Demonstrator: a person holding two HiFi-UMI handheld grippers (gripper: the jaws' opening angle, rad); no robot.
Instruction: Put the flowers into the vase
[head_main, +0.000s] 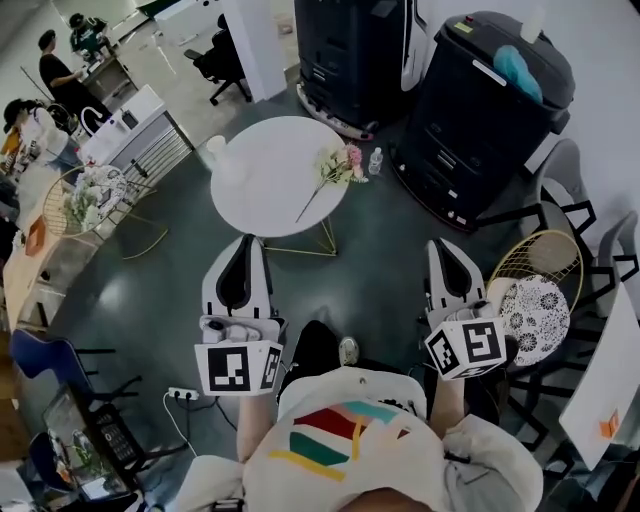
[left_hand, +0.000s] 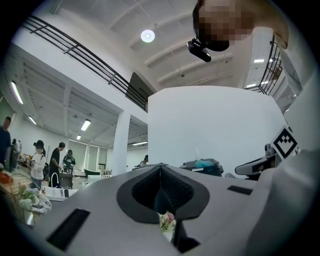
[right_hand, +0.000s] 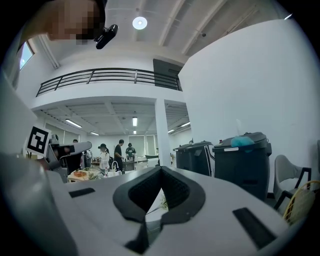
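I had both tools clenched on nothing. My left gripper (head_main: 246, 243) and right gripper (head_main: 441, 246) hung level over the dark grey floor (head_main: 380, 250), short of the round white table (head_main: 262, 190). The flowers (head_main: 338, 166) lay near its right edge, stem slanting toward me. A white vase (head_main: 215, 148) stood at its far left rim. Black bins (head_main: 490, 110) stood beyond, and people worked at a bench (head_main: 130, 130) far left.

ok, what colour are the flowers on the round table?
The flowers are pink and cream on a thin green stem; the head view shows them best.
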